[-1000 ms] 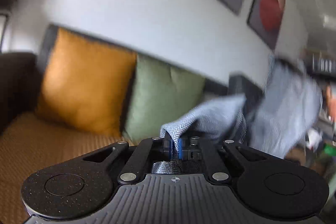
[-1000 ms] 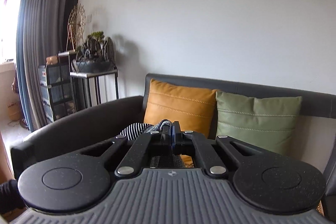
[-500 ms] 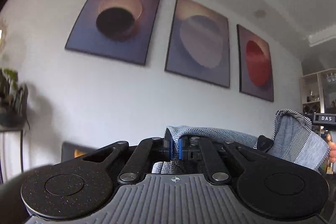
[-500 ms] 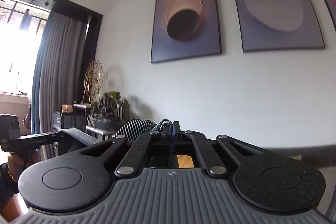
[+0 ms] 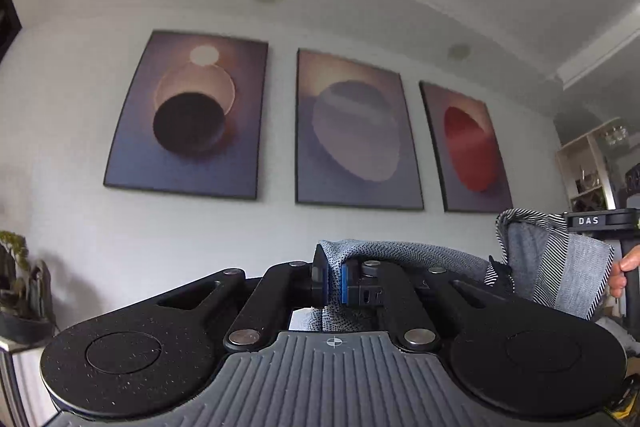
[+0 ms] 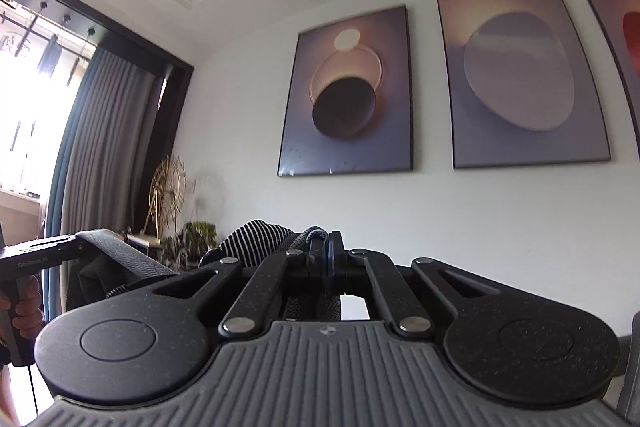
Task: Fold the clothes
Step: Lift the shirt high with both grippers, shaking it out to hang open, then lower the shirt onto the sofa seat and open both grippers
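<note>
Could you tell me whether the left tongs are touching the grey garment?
Touching. The left wrist view shows the left tongs shut on a fold of the grey garment, with fabric pinched between the blue pads and emerging below them.

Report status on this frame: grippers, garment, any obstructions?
Left gripper shut on striped garment. Right gripper shut on it too. Garment held up between both, facing the wall. Nothing visibly in the way.

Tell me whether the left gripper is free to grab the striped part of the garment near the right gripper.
Probably not. The left gripper is shut on the garment itself, and the striped part sits across by the right gripper, also shut on the cloth. It must let go first.
</note>
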Action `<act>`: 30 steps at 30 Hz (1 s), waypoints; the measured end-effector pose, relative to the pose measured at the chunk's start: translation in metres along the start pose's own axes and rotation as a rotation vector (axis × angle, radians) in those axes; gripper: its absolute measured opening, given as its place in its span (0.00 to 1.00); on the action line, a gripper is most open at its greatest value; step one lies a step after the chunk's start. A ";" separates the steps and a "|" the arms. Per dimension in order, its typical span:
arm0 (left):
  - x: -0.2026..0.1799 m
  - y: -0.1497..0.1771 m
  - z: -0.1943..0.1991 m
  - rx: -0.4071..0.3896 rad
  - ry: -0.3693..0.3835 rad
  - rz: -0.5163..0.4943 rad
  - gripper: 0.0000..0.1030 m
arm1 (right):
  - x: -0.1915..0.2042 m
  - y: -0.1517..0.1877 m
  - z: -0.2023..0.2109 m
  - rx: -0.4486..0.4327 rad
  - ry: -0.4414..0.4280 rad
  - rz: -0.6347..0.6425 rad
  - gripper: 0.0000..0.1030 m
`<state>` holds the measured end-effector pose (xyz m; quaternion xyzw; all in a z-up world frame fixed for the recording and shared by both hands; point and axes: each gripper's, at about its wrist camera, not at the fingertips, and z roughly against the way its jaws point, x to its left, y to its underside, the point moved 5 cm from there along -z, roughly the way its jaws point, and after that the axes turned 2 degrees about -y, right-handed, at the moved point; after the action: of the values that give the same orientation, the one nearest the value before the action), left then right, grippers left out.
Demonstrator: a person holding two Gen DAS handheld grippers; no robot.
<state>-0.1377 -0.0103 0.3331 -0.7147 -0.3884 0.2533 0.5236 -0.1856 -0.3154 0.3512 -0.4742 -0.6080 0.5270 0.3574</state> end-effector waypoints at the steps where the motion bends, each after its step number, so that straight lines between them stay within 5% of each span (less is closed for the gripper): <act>1: 0.003 0.012 -0.010 0.034 -0.007 0.006 0.01 | -0.005 0.009 -0.011 0.031 0.004 -0.008 0.01; 7: 0.046 0.102 -0.088 0.249 -0.084 0.065 0.01 | -0.042 0.093 -0.088 0.205 0.053 -0.069 0.01; 13: 0.114 0.234 -0.224 0.419 -0.258 0.171 0.05 | -0.120 0.211 -0.228 0.333 0.193 -0.173 0.01; 15: 0.137 0.302 -0.269 0.526 -0.334 0.212 0.40 | -0.150 0.269 -0.278 0.370 0.262 -0.234 0.03; 16: 0.147 0.341 -0.286 0.622 -0.367 0.241 0.48 | -0.163 0.304 -0.300 0.394 0.294 -0.273 0.07; 17: 0.154 0.380 -0.295 0.718 -0.392 0.267 0.47 | -0.173 0.341 -0.316 0.437 0.326 -0.292 0.23; 19: 0.161 0.449 -0.294 0.883 -0.407 0.272 0.46 | -0.176 0.415 -0.328 0.594 0.365 -0.283 0.48; 24: 0.155 0.527 -0.224 1.083 -0.350 0.155 0.46 | -0.141 0.529 -0.278 0.834 0.248 -0.205 0.47; 30: 0.136 0.502 -0.122 1.137 -0.259 0.088 0.57 | -0.102 0.511 -0.153 0.871 0.139 -0.303 0.59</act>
<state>0.1796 -0.0413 -0.0960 -0.3002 -0.2224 0.5289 0.7620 0.0899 -0.3695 -0.1143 -0.2199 -0.3670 0.6422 0.6360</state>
